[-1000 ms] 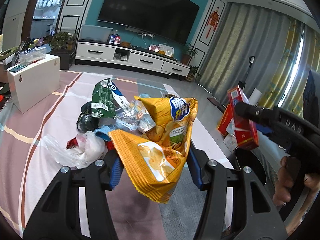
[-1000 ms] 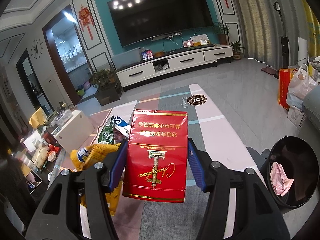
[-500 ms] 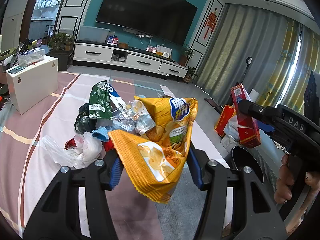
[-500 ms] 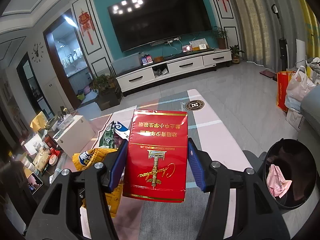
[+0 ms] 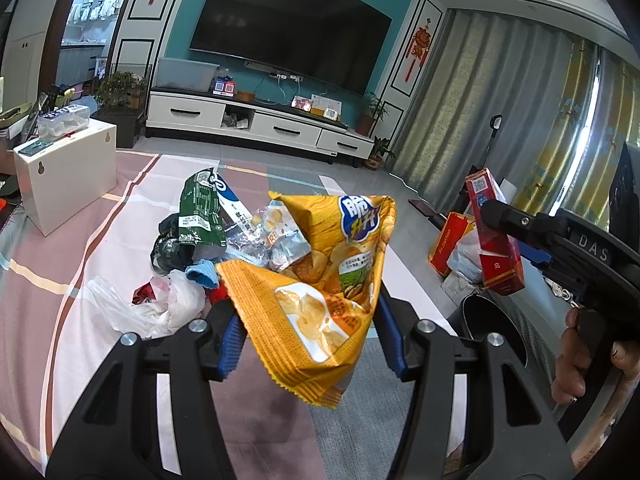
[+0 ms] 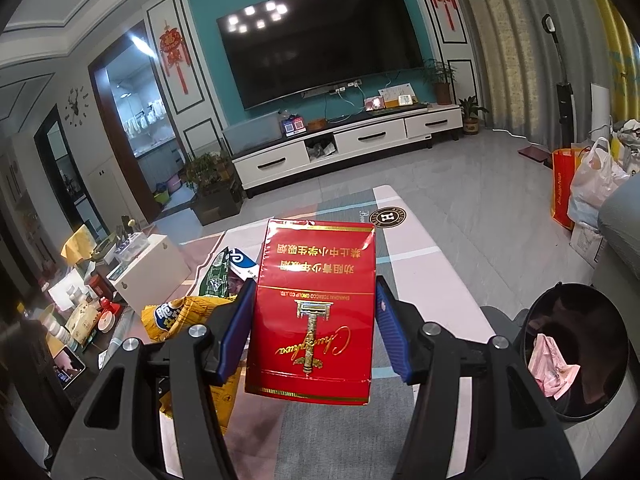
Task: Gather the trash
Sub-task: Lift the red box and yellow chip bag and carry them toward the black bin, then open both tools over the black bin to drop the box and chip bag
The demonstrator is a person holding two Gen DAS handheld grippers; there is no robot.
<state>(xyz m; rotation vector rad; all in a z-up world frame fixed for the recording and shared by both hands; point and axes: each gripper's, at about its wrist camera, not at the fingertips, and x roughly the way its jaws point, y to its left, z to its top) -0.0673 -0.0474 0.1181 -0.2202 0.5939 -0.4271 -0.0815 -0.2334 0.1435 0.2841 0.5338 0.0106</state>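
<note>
Evidently light, the crinkly, slippery yellow chip bag (image 5: 320,276) is pinched mid-body in the left gripper (image 5: 310,334) above the rug, while the stiff red carton (image 6: 314,312) – best clamped across its flat sides – is gripped by the right gripper (image 6: 312,334) near the black bin (image 6: 576,352).

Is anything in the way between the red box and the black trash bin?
Nothing visible is. The right gripper holds the red box up in the air, and the black trash bin sits low to its right with its mouth open. Only a pink wrapper lies inside it.
</note>
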